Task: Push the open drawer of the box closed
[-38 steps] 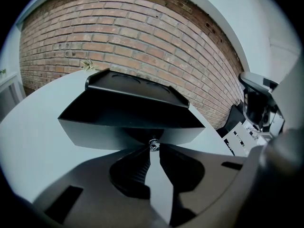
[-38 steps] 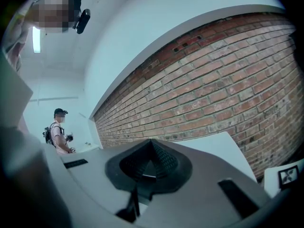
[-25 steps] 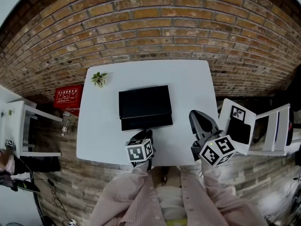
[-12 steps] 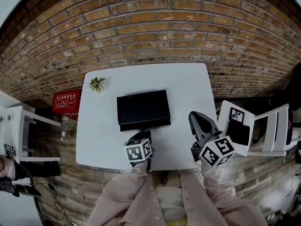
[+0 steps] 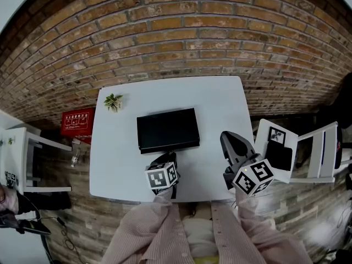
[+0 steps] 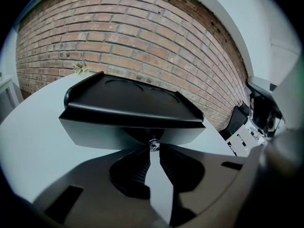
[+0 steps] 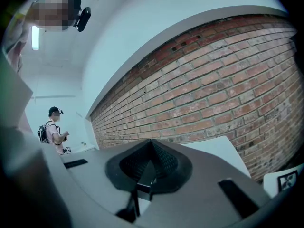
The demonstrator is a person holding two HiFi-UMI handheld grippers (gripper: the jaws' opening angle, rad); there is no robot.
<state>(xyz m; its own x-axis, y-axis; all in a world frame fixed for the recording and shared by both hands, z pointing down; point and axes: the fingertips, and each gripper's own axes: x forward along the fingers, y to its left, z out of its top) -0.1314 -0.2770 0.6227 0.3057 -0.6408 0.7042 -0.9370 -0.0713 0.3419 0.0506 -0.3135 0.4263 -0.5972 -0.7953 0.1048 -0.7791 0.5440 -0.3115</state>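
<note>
Drawer (image 6: 133, 133) and knob are right at the tips of my left tongs (image 6: 153, 149). The two tips are drawn close together and clamped on the small metal knob (image 6: 153, 144) at the middle of the drawer's front. That front is a plain grey face tucked under the overhanging lip of the black box (image 5: 168, 130). From above, only a thin dark strip of it shows along the box's near edge. I think it is pushed in all the way or very nearly, but neither view is sharp enough to tell whether it sits flush.

My right tongs (image 7: 151, 142) are closed, tip against tip, with nothing between them. They hang over the near right part of the desk (image 5: 115, 147), well apart from the box, and tilt up toward the brick wall (image 5: 181, 32).

The box lies flat near the middle of the white desk, with its top shaped like a shallow tray with raised edges. A small green plant (image 5: 113, 101) stands at the far left corner of the desk, well clear of the box.

Beyond the desk, a red case (image 5: 77, 120) sits on the floor to the left. To the right stands a white chair (image 5: 324, 147) with a marker card and dark things beside it. In the right gripper view, a person (image 7: 56, 129) with a backpack stands far off by the pale wall.
</note>
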